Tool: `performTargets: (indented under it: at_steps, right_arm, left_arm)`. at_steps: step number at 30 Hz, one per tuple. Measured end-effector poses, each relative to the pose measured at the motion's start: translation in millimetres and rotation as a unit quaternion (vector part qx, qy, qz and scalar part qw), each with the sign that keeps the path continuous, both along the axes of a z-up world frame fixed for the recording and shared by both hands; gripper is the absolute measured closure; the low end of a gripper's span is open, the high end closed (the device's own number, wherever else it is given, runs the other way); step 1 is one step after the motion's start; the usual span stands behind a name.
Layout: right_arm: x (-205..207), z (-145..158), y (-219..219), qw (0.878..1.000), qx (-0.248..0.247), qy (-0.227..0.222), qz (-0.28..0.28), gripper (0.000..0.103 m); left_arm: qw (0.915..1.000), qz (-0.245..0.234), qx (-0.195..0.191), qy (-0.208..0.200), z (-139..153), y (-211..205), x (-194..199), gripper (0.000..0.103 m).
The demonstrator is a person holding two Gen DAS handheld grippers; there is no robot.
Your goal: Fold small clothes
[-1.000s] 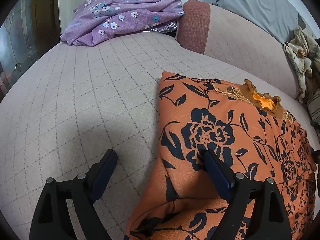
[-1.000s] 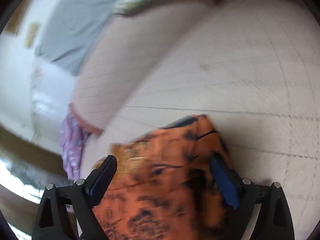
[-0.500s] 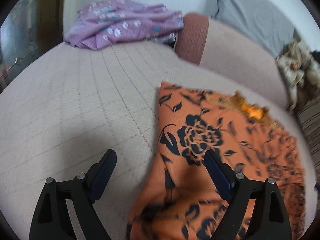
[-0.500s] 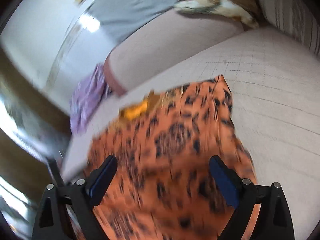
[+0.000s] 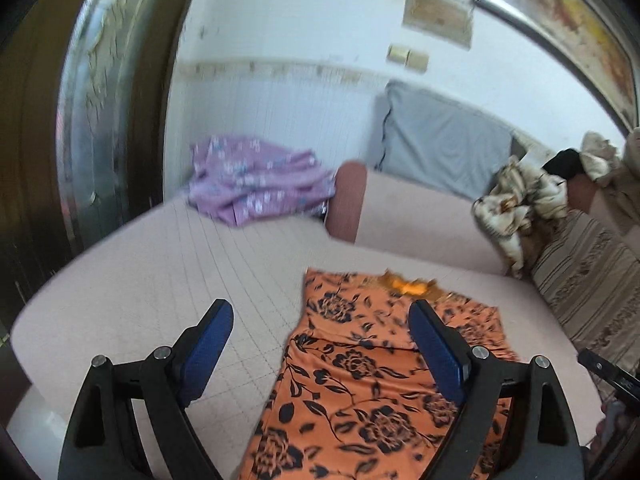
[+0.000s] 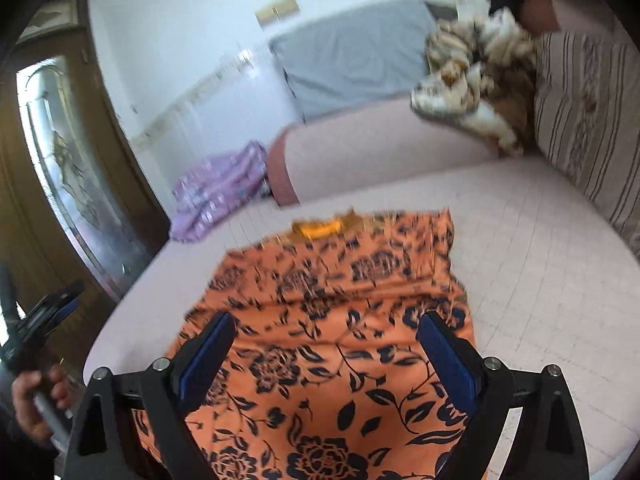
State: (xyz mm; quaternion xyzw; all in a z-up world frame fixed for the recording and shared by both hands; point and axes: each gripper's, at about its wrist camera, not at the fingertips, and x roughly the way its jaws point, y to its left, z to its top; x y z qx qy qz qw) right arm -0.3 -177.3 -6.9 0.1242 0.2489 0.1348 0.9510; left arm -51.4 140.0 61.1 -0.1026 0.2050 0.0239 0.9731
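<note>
Now the orange floral garment (image 5: 360, 380) is lying spread flat on the near part of the pink sofa seat (image 5: 160, 288), neckline at the far end. Both the left gripper (image 5: 320, 344) and right gripper (image 6: 326, 354) are hovering above it, jaws spread wide, pinching nothing. Farther left, a purple floral cloth (image 5: 256, 180) is sitting bunched.

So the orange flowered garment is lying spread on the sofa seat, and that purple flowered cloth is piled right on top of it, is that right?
Not quite. The orange flowered garment does lie spread on the sofa seat, but the purple flowered cloth is not on top of it. It sits apart, bunched at the far end of the seat beside the reddish armrest, with bare cushion between them. The left wrist view shows this.
</note>
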Motion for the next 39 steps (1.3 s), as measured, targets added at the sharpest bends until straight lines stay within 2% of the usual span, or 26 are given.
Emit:
performTargets:
  at_steps: [4,7,11,15,19,21,26,27,29,30,34,36,37,38,39]
  right_arm:
    - [-28.4,14.1,-7.7,1.000,0.006,-0.028,-0.007,0.006]
    - [-36.3,7.6,-16.0,1.000,0.007,-0.011,-0.017,0.006]
    - [-33.6,-17.1,-34.2,0.997,0.006,0.074,-0.024,0.006]
    - [-18.2,-60.3,-64.5,0.980,0.029,0.194,-0.025,0.006]
    - [-14.4,-84.6,-93.3,0.968,0.058,0.241,-0.035,0.006]
    - [-11.7,-93.6,-102.2,0.962,0.076,0.259,-0.029,0.006]
    - [-5.6,-117.2,-94.9,0.946,0.096,0.308,0.024,0.007]
    - [-4.0,-123.5,-92.2,0.943,0.097,0.318,0.030,0.009]
    - [-3.6,-131.4,-88.8,0.938,0.112,0.326,0.039,0.023]
    - [-4.7,-134.1,-87.7,0.936,0.120,0.328,0.042,0.035]
    - [-4.6,-143.4,-82.1,0.934,0.114,0.338,0.034,0.037]
    - [-4.6,-143.1,-80.9,0.934,0.114,0.337,0.033,0.035]
    - [-4.4,-142.9,-79.4,0.934,0.110,0.338,0.035,0.035]
    - [-4.6,-143.7,-76.9,0.934,0.105,0.341,0.039,0.035]
    - [-3.9,-144.5,-76.1,0.933,0.100,0.343,0.042,0.036]
  left_arm:
    - [0.9998,0.018,0.006,-0.010,3.3,-4.3,-33.0,0.006]
    - [0.9987,0.036,0.002,0.035,-21.7,-1.0,-35.7,0.005]
    - [0.9925,0.036,-0.005,0.117,-67.1,7.7,-28.5,0.006]
    - [0.9811,0.026,-0.004,0.192,-105.8,11.2,-23.1,0.006]
    - [0.9690,0.016,-0.001,0.246,-134.7,9.3,-18.1,0.006]
    - [0.9653,0.022,-0.005,0.260,-143.8,12.6,-17.0,0.006]
    - [0.9552,0.024,-0.022,0.294,-160.5,24.9,-18.8,0.006]
    - [0.9543,0.023,-0.027,0.297,-162.5,26.9,-20.3,0.006]
    - [0.9525,0.016,-0.037,0.302,-167.6,30.3,-22.3,0.007]
    - [0.9507,0.016,-0.041,0.307,-170.2,32.0,-21.7,0.010]
    - [0.9391,0.012,-0.068,0.337,-186.4,38.5,-17.6,0.025]
    - [0.9351,0.008,-0.073,0.347,-191.2,38.4,-16.7,0.046]
    - [0.9360,0.006,-0.068,0.345,-190.5,38.6,-17.7,0.051]
    - [0.9368,-0.001,-0.068,0.343,-188.6,37.6,-18.5,0.068]
    - [0.9374,-0.010,-0.069,0.341,-185.8,37.1,-19.1,0.090]
